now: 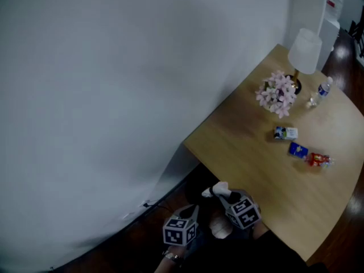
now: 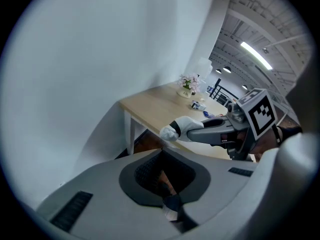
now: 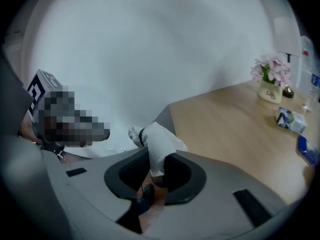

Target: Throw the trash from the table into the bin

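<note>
The right gripper (image 1: 223,193), jaws nearly together, pinches a crumpled white wad (image 3: 160,146) (a dark band rings it) that sticks out past its tips, just off the bench (image 1: 250,152) corner. Close beside it, the left gripper (image 2: 162,176) looks closed and empty.

The table (image 1: 250,152) has a pale wood top, smooth and matt. On it, the bottle (image 1: 322,91) is clear plastic and the red wrapper (image 1: 319,160) is shiny foil. Off its near edge, the white wad (image 1: 219,190) looks like crumpled paper. Past its far end, the floor (image 1: 344,47) is dark and glossy.
</note>
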